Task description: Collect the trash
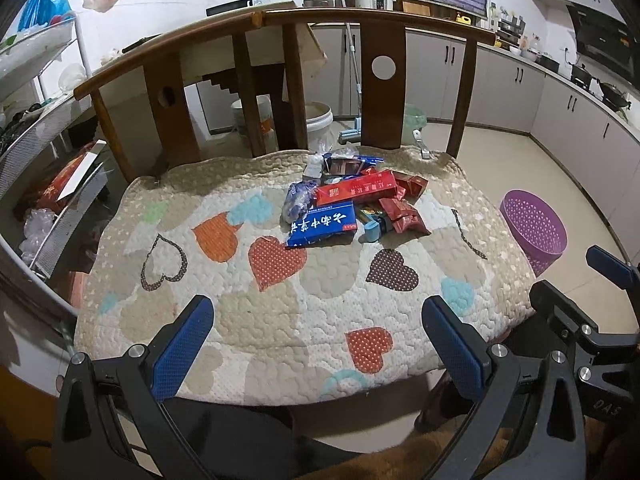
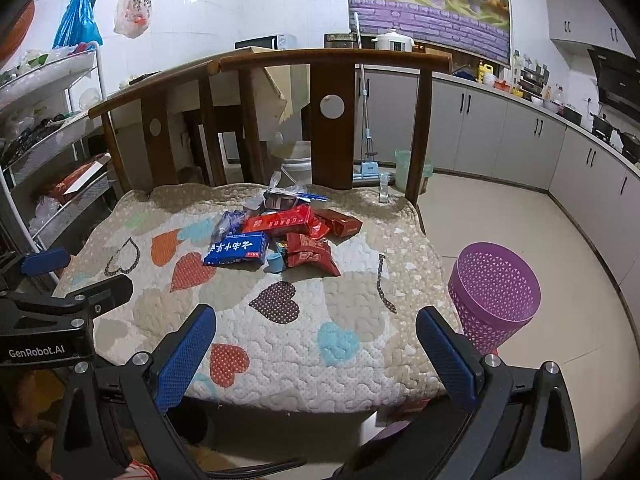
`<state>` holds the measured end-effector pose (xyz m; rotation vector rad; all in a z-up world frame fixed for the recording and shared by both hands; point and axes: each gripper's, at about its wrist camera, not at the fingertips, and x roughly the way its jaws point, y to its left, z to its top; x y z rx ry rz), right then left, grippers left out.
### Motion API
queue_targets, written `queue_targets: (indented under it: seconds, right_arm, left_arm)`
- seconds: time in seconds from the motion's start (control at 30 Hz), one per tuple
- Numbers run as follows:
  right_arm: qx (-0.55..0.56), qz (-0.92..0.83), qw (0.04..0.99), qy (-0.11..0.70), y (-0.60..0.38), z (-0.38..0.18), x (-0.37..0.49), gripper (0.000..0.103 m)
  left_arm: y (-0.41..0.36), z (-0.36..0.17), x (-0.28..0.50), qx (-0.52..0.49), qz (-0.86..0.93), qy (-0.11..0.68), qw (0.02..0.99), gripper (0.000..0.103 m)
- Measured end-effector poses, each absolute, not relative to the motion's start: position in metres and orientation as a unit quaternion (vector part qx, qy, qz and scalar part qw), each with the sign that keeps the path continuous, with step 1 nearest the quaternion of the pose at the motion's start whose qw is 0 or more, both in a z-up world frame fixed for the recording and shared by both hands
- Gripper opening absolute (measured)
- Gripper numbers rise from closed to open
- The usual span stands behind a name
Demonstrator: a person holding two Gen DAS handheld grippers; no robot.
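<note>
- Where the quilted heart-patterned cushion meets the chair back, a heap of trash lies toward the far side of the seat, well apart from both grippers
- A blue box with white characters sits at the front left of the heap, touching a long red box behind it
- A crumpled bluish plastic wrapper lies just left of the red box, and dark red packets spread to the right of the blue box
- A small light-blue cap-like piece rests at the near edge of the heap, between the blue box and the red packets
- A purple perforated basket stands upright on the tiled floor just beside the right edge of the cushion
- The left gripper hovers over the near edge of the cushion, its blue-padded fingers spread wide with nothing between them
- The right gripper hovers likewise at the near edge, fingers released and holding nothing, closer to the basket
- The wooden chair back rises behind the heap; a metal shelf rack stands at the left, grey kitchen cabinets along the right
</note>
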<state>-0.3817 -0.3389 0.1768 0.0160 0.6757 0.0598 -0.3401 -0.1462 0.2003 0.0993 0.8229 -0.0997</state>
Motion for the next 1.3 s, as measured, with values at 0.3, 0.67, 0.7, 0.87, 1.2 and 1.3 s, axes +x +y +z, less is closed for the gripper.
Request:
queue_targets:
  seconds: [0.3, 0.67, 0.7, 0.87, 1.2, 1.3]
  right_arm:
    - [0.014, 0.029, 0.939, 0.342, -0.341, 0.173, -0.379, 0.102]
    - [0.020, 0.029, 0.936, 0.351, -0.344, 0.169, -0.377, 0.102]
    - [0.020, 0.029, 0.936, 0.352, -0.344, 0.168, -0.377, 0.102]
    - [0.032, 0.028, 0.932, 0.359, -0.349, 0.163, -0.374, 0.102]
    - [0.087, 0.016, 0.921, 0.380, -0.377, 0.149, -0.363, 0.102]
    - [0.102, 0.010, 0.920, 0.379, -0.385, 0.148, -0.361, 0.102]
  left_arm:
    - [-0.147, 0.196, -0.339, 0.048, -0.049, 0.407, 0.911, 0.103]
    - [-0.145, 0.191, -0.336, 0.043, -0.050, 0.417, 0.907, 0.103]
    - [-0.145, 0.190, -0.335, 0.042, -0.050, 0.418, 0.906, 0.103]
    - [-0.140, 0.183, -0.331, 0.031, -0.048, 0.429, 0.902, 0.103]
    - [-0.127, 0.171, -0.322, 0.012, -0.036, 0.447, 0.894, 0.103]
    - [-0.126, 0.169, -0.321, 0.018, -0.031, 0.444, 0.896, 0.103]
